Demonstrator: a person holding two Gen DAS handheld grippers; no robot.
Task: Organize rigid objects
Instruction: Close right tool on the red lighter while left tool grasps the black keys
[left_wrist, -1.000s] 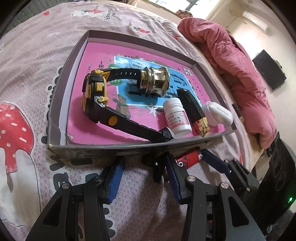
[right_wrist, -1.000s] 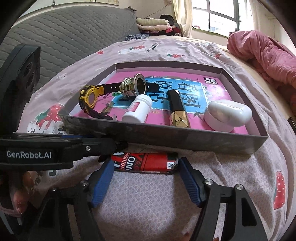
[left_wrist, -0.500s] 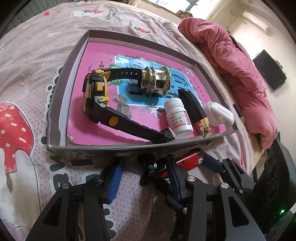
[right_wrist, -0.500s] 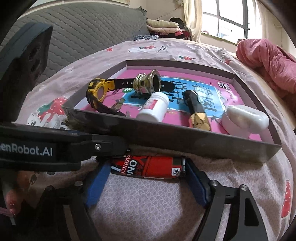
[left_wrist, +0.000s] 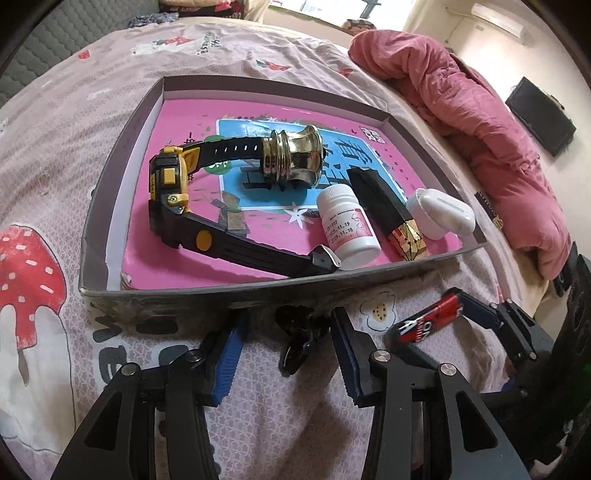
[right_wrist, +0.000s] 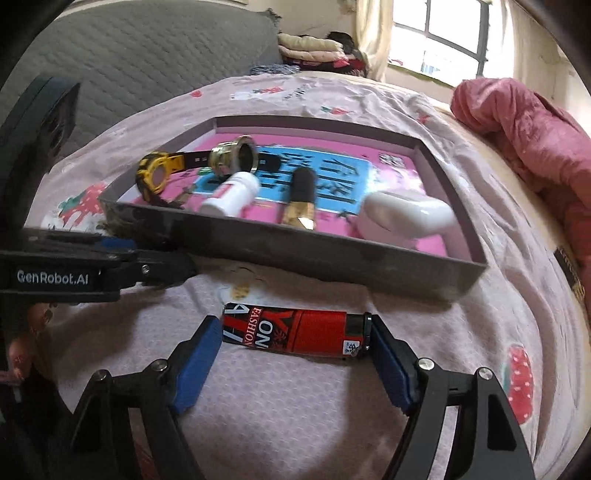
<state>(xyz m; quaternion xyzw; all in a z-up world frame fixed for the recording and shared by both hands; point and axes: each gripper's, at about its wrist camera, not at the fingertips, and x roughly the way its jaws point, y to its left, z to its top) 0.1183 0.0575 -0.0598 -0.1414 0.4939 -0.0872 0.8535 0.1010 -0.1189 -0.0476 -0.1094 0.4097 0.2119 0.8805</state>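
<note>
So the red lighter (right_wrist: 295, 332) is lying sideways on the bedsheet (right_wrist: 295, 413) at lower centre of the right wrist view, just in front of the grey tray (right_wrist: 332, 258). The right gripper (right_wrist: 295, 354) is spread wide around it, one blue pad near each end, not squeezing. Over in the left wrist view, the left gripper (left_wrist: 286, 354) sits about half open at bottom centre with a small black clip (left_wrist: 299, 339) between its fingers, pads not touching it. Inside the tray: a yellow watch (left_wrist: 173, 184), gold knob (left_wrist: 291, 158), white pill bottle (left_wrist: 347, 225), black lipstick (left_wrist: 384, 214) and white earbud case (left_wrist: 439, 212).
</note>
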